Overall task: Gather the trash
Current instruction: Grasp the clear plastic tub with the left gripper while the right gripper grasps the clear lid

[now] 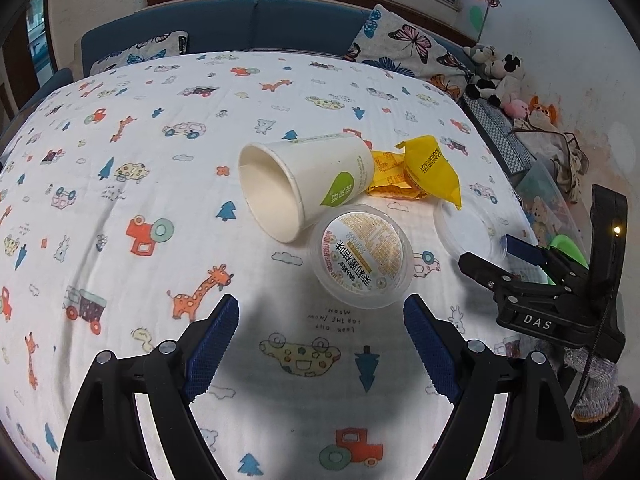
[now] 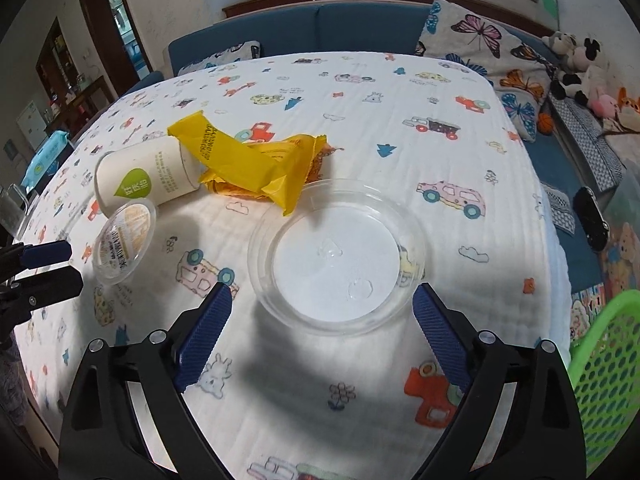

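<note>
A white paper cup (image 1: 308, 184) lies on its side on the patterned tablecloth (image 1: 120, 200). A small clear plastic tub with a printed lid (image 1: 362, 256) sits just ahead of my open, empty left gripper (image 1: 320, 316). Yellow wrappers (image 1: 424, 168) lie behind it. A clear plastic lid (image 2: 336, 256) lies flat just ahead of my open, empty right gripper (image 2: 320, 308). The right wrist view also shows the cup (image 2: 144, 180), the tub (image 2: 124, 240) and the wrappers (image 2: 256, 160).
A green mesh basket (image 2: 600, 380) stands at the table's right edge. A blue sofa (image 1: 240, 28) with butterfly cushions (image 2: 488, 44) and soft toys (image 1: 496, 76) lies beyond the table. The right gripper's body (image 1: 552, 288) shows at the right of the left wrist view.
</note>
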`<state>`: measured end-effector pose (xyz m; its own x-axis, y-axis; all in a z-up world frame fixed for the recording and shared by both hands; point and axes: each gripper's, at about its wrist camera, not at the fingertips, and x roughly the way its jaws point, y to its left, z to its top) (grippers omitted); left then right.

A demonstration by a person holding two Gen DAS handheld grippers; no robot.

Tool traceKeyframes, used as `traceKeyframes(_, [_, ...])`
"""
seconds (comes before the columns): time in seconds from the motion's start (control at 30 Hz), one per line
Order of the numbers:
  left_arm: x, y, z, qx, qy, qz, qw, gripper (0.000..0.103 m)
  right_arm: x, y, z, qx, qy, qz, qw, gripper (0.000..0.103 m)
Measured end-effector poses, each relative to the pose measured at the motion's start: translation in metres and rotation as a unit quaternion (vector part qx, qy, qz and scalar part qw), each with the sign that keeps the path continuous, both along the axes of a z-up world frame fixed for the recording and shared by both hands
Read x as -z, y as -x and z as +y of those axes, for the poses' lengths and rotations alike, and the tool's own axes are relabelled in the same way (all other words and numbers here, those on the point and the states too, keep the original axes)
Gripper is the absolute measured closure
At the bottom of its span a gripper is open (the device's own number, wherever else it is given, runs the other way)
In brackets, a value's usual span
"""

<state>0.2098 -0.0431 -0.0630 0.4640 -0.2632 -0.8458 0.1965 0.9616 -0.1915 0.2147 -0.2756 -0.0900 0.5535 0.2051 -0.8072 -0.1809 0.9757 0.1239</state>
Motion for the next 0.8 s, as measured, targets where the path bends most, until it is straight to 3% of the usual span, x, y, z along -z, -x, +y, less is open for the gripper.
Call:
traceKeyframes(0.5, [0.006, -0.007, -0.007, 0.005, -0.009, 0.005, 0.9999, 0.021, 0.006, -0.010, 0.004, 0.002, 0.014, -0.001, 1.000, 0.007])
traceKeyframes(0.6, [0.007, -0.009, -0.008, 0.005, -0.011, 0.005, 0.9999, 0.021, 0.006, -0.010, 0.004, 0.006, 0.021, -0.006, 1.000, 0.014])
traceKeyframes(0.8, [0.009, -0.012, -0.018, 0.014, -0.021, -0.001, 0.9997, 0.020, 0.002, -0.002, -0.003, 0.008, 0.008, -0.008, 1.000, 0.014])
